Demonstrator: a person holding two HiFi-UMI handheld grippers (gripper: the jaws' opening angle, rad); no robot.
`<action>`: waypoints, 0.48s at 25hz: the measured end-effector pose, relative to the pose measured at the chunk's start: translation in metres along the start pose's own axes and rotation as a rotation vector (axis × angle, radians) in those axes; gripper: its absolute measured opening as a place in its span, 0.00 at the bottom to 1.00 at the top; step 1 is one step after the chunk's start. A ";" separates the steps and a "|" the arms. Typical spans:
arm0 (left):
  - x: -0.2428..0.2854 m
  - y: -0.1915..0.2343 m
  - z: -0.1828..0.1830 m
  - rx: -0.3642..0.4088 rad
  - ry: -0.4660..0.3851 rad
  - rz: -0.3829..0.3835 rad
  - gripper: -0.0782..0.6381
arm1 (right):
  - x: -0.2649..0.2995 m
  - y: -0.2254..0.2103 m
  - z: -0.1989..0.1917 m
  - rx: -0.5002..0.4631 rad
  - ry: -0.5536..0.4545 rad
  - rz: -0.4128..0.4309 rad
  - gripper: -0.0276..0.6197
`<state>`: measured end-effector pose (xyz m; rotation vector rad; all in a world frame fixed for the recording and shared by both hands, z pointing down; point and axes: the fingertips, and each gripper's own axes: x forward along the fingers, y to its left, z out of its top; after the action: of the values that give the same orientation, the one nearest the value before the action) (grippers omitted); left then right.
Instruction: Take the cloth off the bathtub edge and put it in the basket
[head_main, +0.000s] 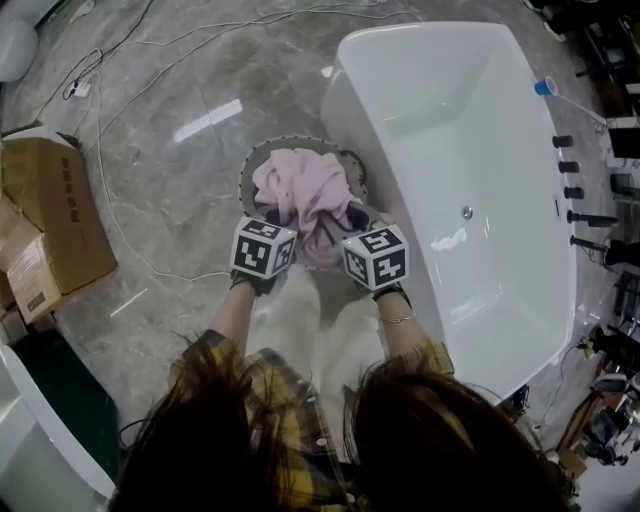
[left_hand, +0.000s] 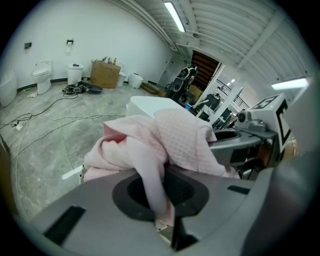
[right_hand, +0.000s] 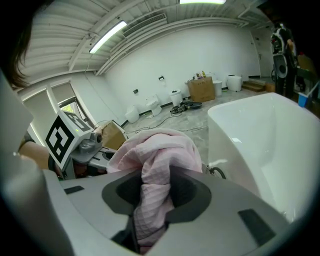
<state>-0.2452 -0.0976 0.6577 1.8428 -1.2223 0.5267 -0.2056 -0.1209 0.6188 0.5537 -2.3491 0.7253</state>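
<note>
Put-in step now, prob. near the end. Pinching the pink cloth (head_main: 305, 195) w/ both tongs: left gripper (head_main: 270, 240) squeezed almost fully closed on a thin fold, right gripper (head_main: 362, 245) squeezed on a fatter bunch. Holding the cloth up in one big lump, right over the round basket (head_main: 252, 165), bulging above the rim. Can't tell if touching the basket bottom yet. Off the bathtub (head_main: 480, 120) edge already, so nothing left to do there. Standing on the grey floor (head_main: 180, 200), that basket, just beside the tub's outer wall & right in front of the person (head_main: 300, 440).

Next, prob.: go down a bit more so the lump sinks inside the rim. Then open both tongs together & let go. Then pull both up and back, slow, w/o dragging any fold out again. Watch for corners hanging over the rim; tuck in if so. Watch too for cloth stuck in the left jaws, pinched very tight there. No need for a hard push: soft stuff, should flop down by itself.
</note>
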 end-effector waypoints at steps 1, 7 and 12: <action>0.004 0.005 -0.001 0.001 -0.001 0.004 0.18 | 0.006 -0.003 -0.002 0.005 -0.001 0.002 0.24; 0.032 0.030 -0.020 -0.001 0.028 0.023 0.18 | 0.043 -0.020 -0.024 0.011 0.016 0.027 0.24; 0.053 0.049 -0.038 -0.003 0.047 0.034 0.18 | 0.071 -0.030 -0.042 -0.031 0.046 0.047 0.24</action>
<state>-0.2620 -0.1031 0.7371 1.8000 -1.2245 0.5842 -0.2236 -0.1323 0.7040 0.4653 -2.3338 0.7140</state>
